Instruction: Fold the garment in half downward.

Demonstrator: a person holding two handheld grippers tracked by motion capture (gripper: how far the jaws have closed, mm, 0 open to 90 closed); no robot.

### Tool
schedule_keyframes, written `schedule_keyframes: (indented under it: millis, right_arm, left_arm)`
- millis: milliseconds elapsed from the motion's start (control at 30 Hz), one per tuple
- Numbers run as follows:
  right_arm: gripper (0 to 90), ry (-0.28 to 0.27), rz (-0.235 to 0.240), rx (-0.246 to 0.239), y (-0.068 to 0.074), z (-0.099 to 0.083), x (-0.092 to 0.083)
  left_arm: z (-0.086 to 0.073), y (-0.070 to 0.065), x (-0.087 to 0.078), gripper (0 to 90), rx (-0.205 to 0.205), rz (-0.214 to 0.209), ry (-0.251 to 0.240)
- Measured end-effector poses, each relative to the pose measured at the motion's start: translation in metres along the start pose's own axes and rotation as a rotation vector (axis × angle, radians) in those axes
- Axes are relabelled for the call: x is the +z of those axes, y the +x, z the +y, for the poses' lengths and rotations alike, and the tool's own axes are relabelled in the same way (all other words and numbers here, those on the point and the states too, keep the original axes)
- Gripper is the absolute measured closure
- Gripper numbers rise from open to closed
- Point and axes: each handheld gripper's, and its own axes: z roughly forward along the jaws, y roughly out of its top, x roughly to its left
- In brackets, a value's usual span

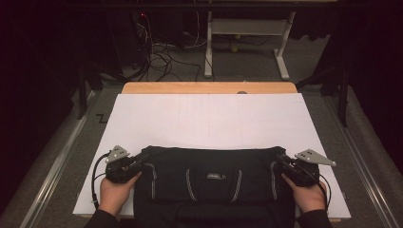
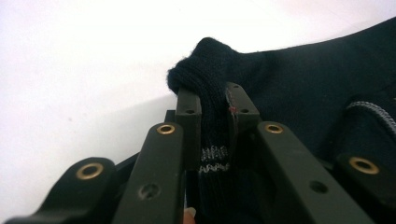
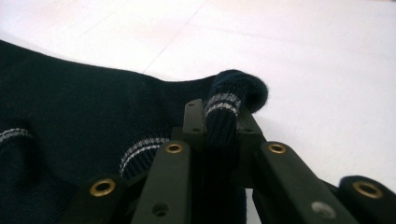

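A dark navy knitted garment (image 1: 214, 183) with thin grey stripes lies flat at the near edge of the white sheet (image 1: 209, 118). My left gripper (image 1: 142, 156) is shut on the garment's far left corner. In the left gripper view the ribbed knit (image 2: 205, 70) bunches up between the jaws of that gripper (image 2: 215, 100). My right gripper (image 1: 280, 159) is shut on the far right corner. The right gripper view shows a striped ribbed fold (image 3: 229, 93) pinched in the gripper (image 3: 223, 114), with the rest of the garment (image 3: 93, 107) spreading to the left.
The white sheet covers a wooden table (image 1: 209, 88) whose far edge shows. Beyond it stand a grey desk frame (image 1: 244, 28) and tangled cables (image 1: 161, 57) on the floor. Metal rails (image 1: 57, 161) run along both sides of the table.
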Motion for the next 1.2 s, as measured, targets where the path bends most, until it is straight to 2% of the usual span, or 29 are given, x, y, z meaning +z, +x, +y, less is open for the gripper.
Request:
schedule_keyframes:
  millis: [33, 67, 200, 333, 467, 533, 867, 1000, 1200]
  right_arm:
    - [80.5, -0.006, -0.005, -0.009, 0.000, 0.002, -0.001]
    - [80.5, -0.013, -0.007, -0.014, 0.001, 0.004, -0.002]
    - [80.6, -0.031, -0.018, -0.043, 0.002, 0.012, -0.003]
    - [80.7, -0.052, -0.026, -0.065, 0.002, 0.023, -0.001]
    - [80.7, -0.057, -0.038, -0.075, 0.000, 0.031, 0.001]
    - [80.6, -0.077, -0.058, -0.099, -0.001, 0.042, 0.004]
    - [80.6, -0.081, -0.084, -0.096, -0.007, 0.060, 0.022]
    - [80.6, -0.076, -0.096, -0.101, -0.007, 0.065, 0.030]
    - [80.6, -0.074, -0.116, -0.100, -0.012, 0.079, 0.044]
  left_arm:
    - [0.000, 0.000, 0.000, 75.5, 0.000, 0.000, 0.000]
    - [0.004, -0.001, -0.003, 75.5, 0.019, 0.010, -0.007]
    - [0.012, 0.000, -0.005, 75.8, 0.024, 0.011, -0.014]
    - [0.025, 0.001, 0.000, 75.9, 0.042, 0.020, -0.016]
    - [0.033, 0.007, 0.004, 75.9, 0.022, 0.022, -0.024]
    - [0.040, 0.013, 0.008, 75.9, 0.017, 0.035, -0.028]
    - [0.051, 0.024, 0.023, 75.9, 0.011, 0.072, -0.019]
    - [0.060, 0.029, 0.032, 75.9, 0.020, 0.096, -0.002]
    - [0.076, 0.037, 0.042, 76.0, 0.015, 0.122, -0.007]
